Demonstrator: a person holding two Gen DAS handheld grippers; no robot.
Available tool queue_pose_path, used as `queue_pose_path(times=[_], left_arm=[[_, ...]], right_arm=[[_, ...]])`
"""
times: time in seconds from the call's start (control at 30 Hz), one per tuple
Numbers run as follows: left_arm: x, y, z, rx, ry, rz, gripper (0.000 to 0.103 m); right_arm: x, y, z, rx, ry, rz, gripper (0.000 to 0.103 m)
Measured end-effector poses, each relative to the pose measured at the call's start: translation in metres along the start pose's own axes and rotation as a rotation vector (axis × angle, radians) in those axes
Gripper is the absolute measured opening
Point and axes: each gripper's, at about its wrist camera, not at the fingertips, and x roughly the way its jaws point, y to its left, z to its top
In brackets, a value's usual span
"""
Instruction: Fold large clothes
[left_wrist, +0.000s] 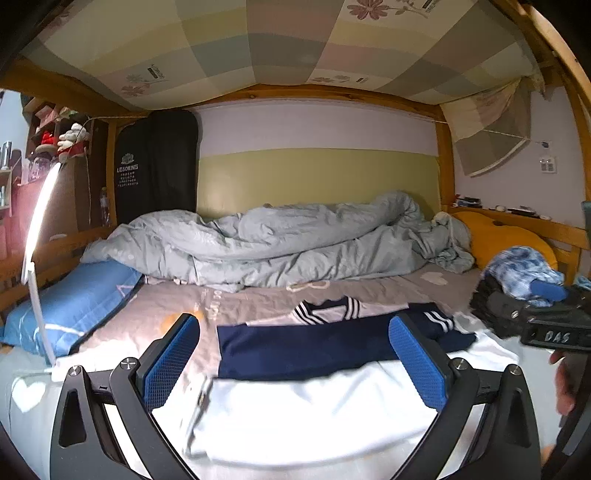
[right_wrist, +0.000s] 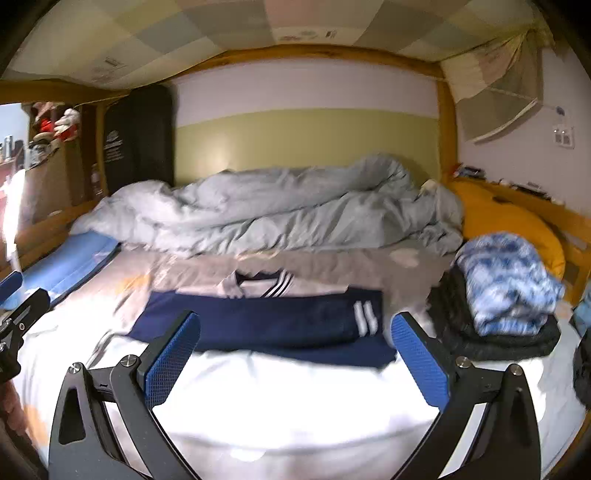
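Observation:
A navy-and-white jacket (left_wrist: 314, 350) lies flat on the bed, its striped collar toward the back and its navy sleeves folded across the chest; the right wrist view shows the same jacket (right_wrist: 258, 325), blurred. My left gripper (left_wrist: 295, 354) hovers above the jacket's near white part, jaws wide apart, nothing between the blue pads. My right gripper (right_wrist: 295, 354) is likewise open and empty over the jacket, a little further right. The right gripper's black body (left_wrist: 557, 332) shows at the right edge of the left wrist view, with a hand below it.
A crumpled pale blue duvet (left_wrist: 258, 243) fills the back of the bed. A blue pillow (left_wrist: 70, 306) and a lit lamp (left_wrist: 40, 221) are at left. Dark folded clothes topped by a blue-white garment (right_wrist: 506, 284) sit at right, beside a yellow cushion (right_wrist: 506, 218).

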Motion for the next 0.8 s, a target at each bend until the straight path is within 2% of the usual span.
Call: queue_pose_path(times=[0.13,0.27,0.37,0.53,0.67,0.8], left_arm=[[-0.015,0.001,-0.030,-0.020,0.046,-0.006,0.103],[-0.011,0.005,-0.063,-0.012,0.093,0.019,0.103],[0.007,0.006,-0.086,0.011,0.158,0.026,0.103],[0.048,0.002,-0.121,0.063,0.332,-0.036,0.103],[0.076,-0.008,-0.146,0.151,0.438,-0.066,0.103],[0.102,-0.012,-0.166,0.177,0.520,-0.087,0.103]], right_arm=[[-0.015,0.008,-0.029,-0.060,0.036,0.008,0.102],[-0.018,0.013,-0.060,-0.123,0.090,0.027,0.102],[-0.008,0.011,-0.079,-0.131,0.149,0.057,0.102],[0.026,0.011,-0.106,-0.179,0.283,0.088,0.102],[0.055,0.017,-0.125,-0.288,0.389,0.109,0.102],[0.082,0.019,-0.144,-0.360,0.461,0.103,0.102]])
